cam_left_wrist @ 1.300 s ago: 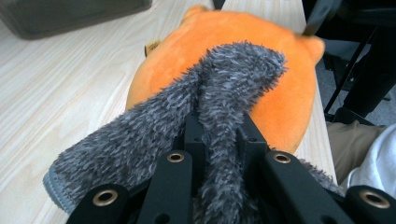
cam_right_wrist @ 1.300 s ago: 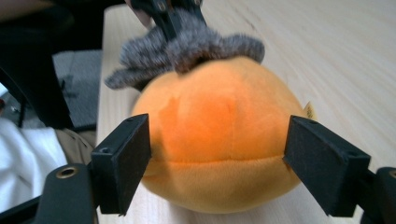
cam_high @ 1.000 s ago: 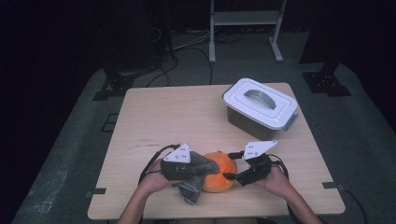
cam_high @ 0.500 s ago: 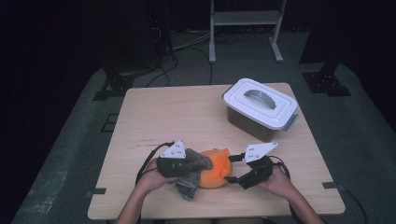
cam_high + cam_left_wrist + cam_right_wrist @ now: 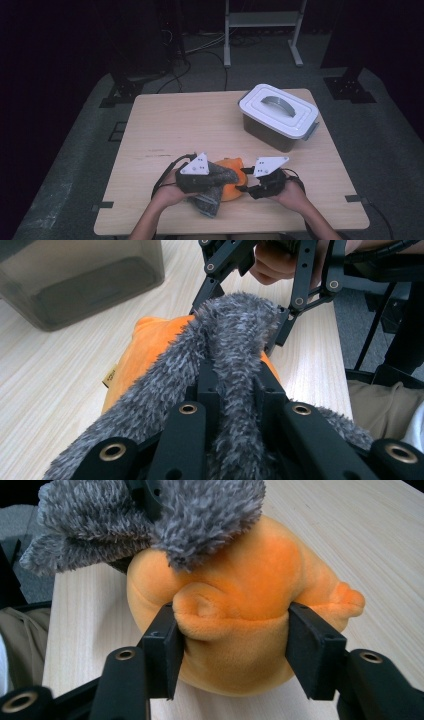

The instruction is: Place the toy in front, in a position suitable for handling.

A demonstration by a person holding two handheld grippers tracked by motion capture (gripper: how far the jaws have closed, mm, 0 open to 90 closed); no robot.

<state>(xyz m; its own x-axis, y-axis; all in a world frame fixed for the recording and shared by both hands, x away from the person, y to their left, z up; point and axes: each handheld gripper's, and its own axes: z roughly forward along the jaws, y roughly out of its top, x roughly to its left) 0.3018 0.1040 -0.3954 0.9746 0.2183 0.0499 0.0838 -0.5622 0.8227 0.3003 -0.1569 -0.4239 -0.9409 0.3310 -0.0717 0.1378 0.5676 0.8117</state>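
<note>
The left gripper pinches a fold of grey fur, jaws nearly closed on it. The right gripper grips the orange plush across its bulging middle, jaws wide and pressing dents into both sides. Fur and plush sit together at the table's near edge, the fur draped over the plush. Both look light, soft and yielding, best taken by a deep pinch of bunched fabric. A lidded bin stands well apart.

A lab or recording studio: black-curtained walls, grey carpet, cables at 12 o'clock, a metal stand, and one bare wooden bench.
</note>
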